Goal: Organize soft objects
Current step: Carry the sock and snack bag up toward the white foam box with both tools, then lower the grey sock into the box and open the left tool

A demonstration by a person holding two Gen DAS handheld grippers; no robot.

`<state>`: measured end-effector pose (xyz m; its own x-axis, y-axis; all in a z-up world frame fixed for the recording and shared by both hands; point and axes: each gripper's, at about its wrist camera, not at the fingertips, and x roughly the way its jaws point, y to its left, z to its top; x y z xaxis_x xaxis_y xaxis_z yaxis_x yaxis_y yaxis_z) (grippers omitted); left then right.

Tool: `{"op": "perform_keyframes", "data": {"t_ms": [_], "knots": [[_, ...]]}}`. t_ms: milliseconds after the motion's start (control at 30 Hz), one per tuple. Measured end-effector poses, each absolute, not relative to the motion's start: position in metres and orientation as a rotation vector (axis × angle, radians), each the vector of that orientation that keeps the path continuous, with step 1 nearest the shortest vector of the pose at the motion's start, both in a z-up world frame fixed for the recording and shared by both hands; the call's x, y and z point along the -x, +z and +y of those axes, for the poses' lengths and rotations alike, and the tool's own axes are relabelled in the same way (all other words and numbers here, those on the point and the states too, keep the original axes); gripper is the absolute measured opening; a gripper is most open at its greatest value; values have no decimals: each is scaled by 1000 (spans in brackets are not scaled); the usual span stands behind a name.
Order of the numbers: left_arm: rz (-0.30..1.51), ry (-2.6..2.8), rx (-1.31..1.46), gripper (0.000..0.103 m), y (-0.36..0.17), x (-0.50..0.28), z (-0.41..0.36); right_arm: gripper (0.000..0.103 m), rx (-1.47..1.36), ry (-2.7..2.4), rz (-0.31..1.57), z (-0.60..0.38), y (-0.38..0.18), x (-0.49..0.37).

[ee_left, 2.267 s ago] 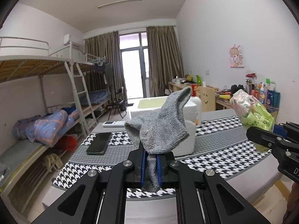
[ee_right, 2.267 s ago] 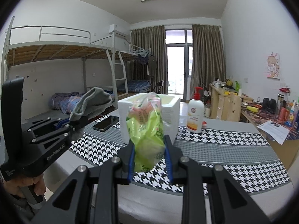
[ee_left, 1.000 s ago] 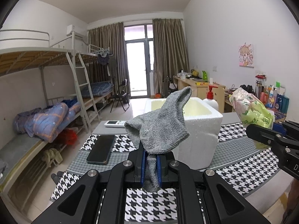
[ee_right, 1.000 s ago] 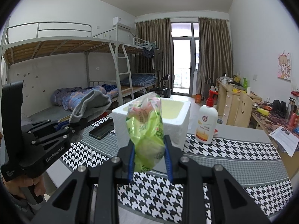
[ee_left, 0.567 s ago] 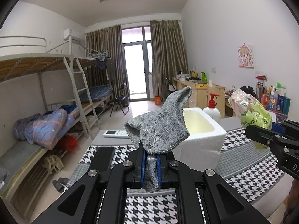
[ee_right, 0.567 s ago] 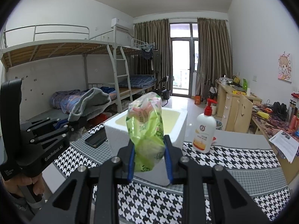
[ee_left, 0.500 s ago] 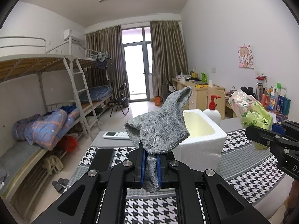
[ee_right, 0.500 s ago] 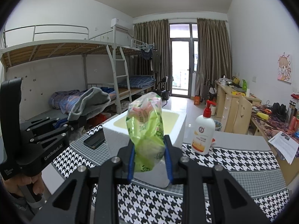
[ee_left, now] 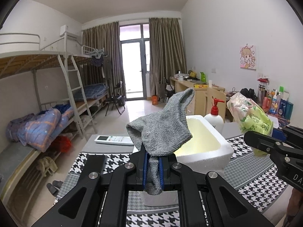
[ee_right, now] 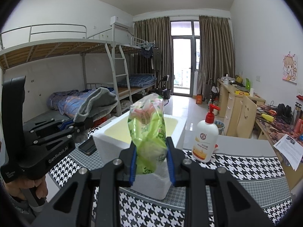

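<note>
My left gripper [ee_left: 153, 167] is shut on a grey sock [ee_left: 162, 126] that stands up above its blue pads, just in front of a white foam box [ee_left: 207, 152]. My right gripper [ee_right: 151, 159] is shut on a green and pink plastic bag [ee_right: 148, 126], held over the near wall of the same foam box [ee_right: 111, 140]. In the right wrist view the left gripper [ee_right: 75, 125] with the sock [ee_right: 98, 102] shows at the left, beside the box. In the left wrist view the bag [ee_left: 250, 117] and the right gripper's fingers [ee_left: 265, 141] show at the right.
A houndstooth cloth [ee_right: 236, 166] covers the table. A pump bottle [ee_right: 205, 139] stands right of the box, a dark phone [ee_right: 88, 146] lies left of it, and a white remote [ee_left: 113, 140] lies farther back. Bunk beds [ee_left: 47, 113] line the left wall, desks [ee_right: 236, 98] the right.
Both grippers have moved forward and slightly up toward the foam box, which now looks larger and closer beneath them. Each still holds its object as before.
</note>
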<state>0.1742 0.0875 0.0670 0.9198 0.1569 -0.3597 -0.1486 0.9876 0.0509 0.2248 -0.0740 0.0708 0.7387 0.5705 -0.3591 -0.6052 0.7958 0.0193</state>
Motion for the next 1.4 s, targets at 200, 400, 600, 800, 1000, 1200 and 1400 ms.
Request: {"op": "perform_keyframes", "data": {"t_ms": [200,400,600,800,1000,1200,1400], "knots": [[381,142,-15,10,70,-193,91,31,96,638,376,-72,73,-241],[391,114,-11,10,72,-214,89,31,96,626,391,-69,73,-253],[393,101,-18,10,73,-227,86,31,97,626,403,-66,73,-259],[404,101,-21,10,72,-233,83,31,100,630,412,-64,73,-262],[422,87,-29,10,72,-246,75,31,89,614,408,-72,76,-265],[443,40,-32,10,69,-256,62,31,69,573,405,-85,77,-263],[474,40,-34,10,65,-269,59,31,53,557,404,-91,75,-264]]}}
